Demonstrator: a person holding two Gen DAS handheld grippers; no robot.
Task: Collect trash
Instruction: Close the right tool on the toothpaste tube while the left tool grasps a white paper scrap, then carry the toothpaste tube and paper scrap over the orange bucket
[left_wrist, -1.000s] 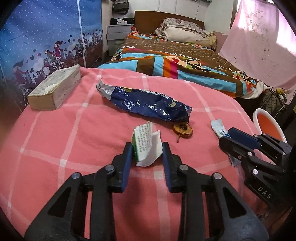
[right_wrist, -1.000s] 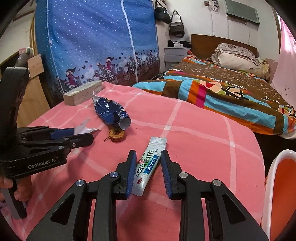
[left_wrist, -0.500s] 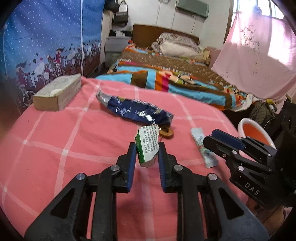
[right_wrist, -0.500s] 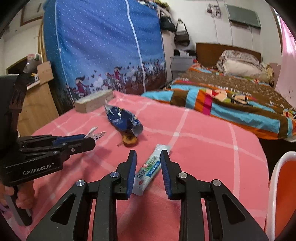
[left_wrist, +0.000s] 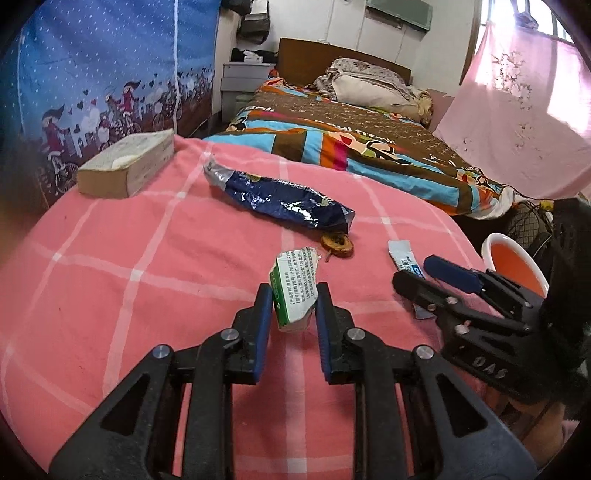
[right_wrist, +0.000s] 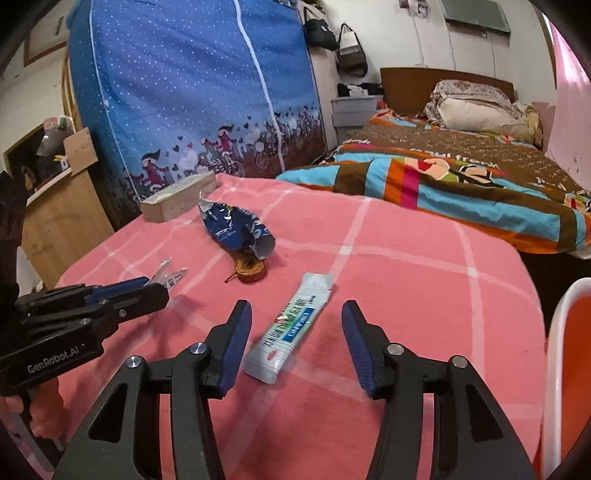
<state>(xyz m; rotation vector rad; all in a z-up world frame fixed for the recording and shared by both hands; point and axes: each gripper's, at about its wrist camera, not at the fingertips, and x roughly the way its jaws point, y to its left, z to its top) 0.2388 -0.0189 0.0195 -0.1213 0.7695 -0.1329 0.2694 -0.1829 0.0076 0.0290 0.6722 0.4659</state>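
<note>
left claw (right_wrist: 162, 291) body: "GenRobot.AI" | right claw (left_wrist: 424, 271) body: "DAS" | tube (right_wrist: 291, 326): perhaps "DIKANG"

Both tools share one build. The left gripper (left_wrist: 290, 314) has black triangular cut-out arms, silver round screws and blue ribbed pads (left_wrist: 263, 325). The right gripper (right_wrist: 295, 339) matches it, with blue pads (right_wrist: 236, 339). White lettering reads "GenRobot.AI" on the left body and "DAS" on the right.

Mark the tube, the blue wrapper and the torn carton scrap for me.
tube (right_wrist: 291, 326), right wrist view, middle of its printed body
blue wrapper (left_wrist: 284, 201), left wrist view, centre of the crumpled foil
torn carton scrap (left_wrist: 294, 286), left wrist view, its printed face
</note>
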